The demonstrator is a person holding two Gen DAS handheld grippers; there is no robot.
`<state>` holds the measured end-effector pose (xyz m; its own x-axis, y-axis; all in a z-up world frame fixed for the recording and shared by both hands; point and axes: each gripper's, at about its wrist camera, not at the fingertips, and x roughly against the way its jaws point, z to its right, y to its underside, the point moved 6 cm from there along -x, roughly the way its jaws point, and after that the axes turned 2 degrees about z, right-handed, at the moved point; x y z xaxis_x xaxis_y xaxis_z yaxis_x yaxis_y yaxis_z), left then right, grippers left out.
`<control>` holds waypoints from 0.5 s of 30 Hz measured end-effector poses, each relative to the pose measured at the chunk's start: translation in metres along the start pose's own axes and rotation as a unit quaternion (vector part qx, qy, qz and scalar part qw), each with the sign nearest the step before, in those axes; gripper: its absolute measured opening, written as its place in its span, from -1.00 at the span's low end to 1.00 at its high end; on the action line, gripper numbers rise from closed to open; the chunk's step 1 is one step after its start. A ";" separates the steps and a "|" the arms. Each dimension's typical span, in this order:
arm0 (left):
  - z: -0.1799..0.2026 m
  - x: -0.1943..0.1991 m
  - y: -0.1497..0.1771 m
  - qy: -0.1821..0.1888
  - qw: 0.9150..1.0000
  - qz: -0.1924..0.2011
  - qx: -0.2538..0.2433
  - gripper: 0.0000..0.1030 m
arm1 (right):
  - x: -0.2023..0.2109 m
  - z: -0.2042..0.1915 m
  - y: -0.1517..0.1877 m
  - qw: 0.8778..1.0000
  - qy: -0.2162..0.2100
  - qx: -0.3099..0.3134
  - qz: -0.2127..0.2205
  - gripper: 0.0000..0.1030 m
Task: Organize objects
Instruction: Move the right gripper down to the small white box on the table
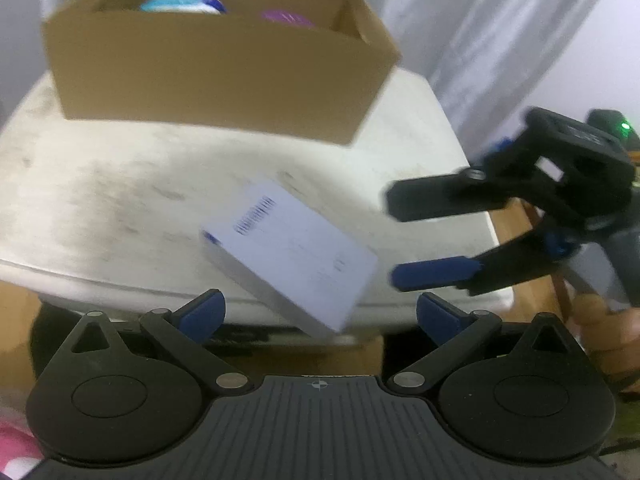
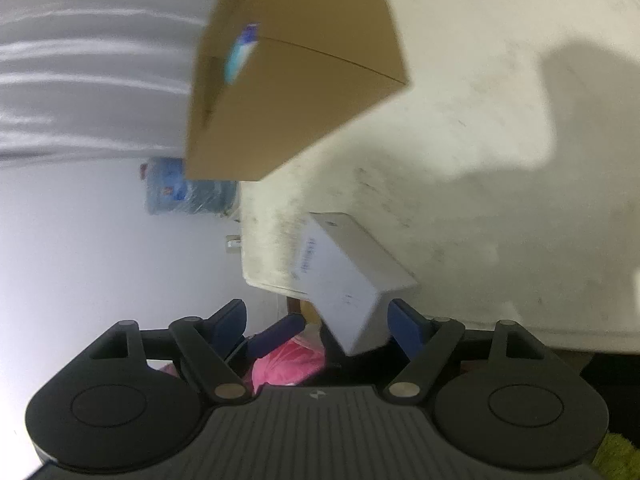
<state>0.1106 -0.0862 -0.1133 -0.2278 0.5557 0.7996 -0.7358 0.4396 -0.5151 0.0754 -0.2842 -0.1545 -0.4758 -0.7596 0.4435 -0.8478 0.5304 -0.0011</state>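
White surface (image 1: 120, 200): cardboard box (image 1: 216, 76) at far edge, already holding items. Small white box (image 1: 296, 256) lies at near edge, one corner overhanging, long axis diagonal to that edge. Right gripper (image 1: 394, 240) nearer, fingers spread, just beside its right end. Left gripper (image 1: 320, 312) fingers spread, empty, box ahead between them.
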 end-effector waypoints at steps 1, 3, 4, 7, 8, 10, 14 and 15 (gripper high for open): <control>0.002 -0.002 0.000 0.002 1.000 -0.002 -0.003 0.99 | -0.002 0.003 0.002 1.000 0.000 -0.007 -0.002 0.56; 0.003 -0.005 0.003 0.003 1.000 -0.001 -0.008 0.99 | -0.011 0.008 0.003 1.000 -0.003 -0.021 -0.011 0.56; 0.003 -0.004 0.003 0.003 1.000 0.001 -0.010 0.99 | -0.015 0.008 0.004 1.000 -0.004 -0.025 -0.017 0.56; -0.001 -0.002 0.004 -0.007 1.000 0.011 -0.013 0.99 | -0.024 0.005 0.002 0.999 -0.009 -0.028 -0.025 0.60; -0.003 -0.001 0.004 -0.013 1.000 0.016 -0.014 0.99 | -0.024 0.004 0.001 0.999 -0.006 -0.028 -0.026 0.63; -0.010 0.000 0.003 -0.023 0.999 0.025 -0.016 0.99 | -0.023 0.004 -0.002 1.000 0.002 -0.024 -0.019 0.64; -0.017 -0.001 -0.001 -0.032 0.999 0.036 -0.020 0.99 | -0.019 -0.006 -0.016 1.000 0.003 -0.010 0.003 0.64; -0.018 -0.002 -0.001 -0.034 0.998 0.038 -0.020 0.99 | -0.020 -0.009 -0.020 1.000 0.005 -0.005 0.008 0.65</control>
<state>0.1238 -0.0749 -0.1197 -0.3261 0.5396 0.7762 -0.6883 0.4273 -0.5862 0.1038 -0.2762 -0.1553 -0.4867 -0.7477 0.4518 -0.8379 0.5458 0.0006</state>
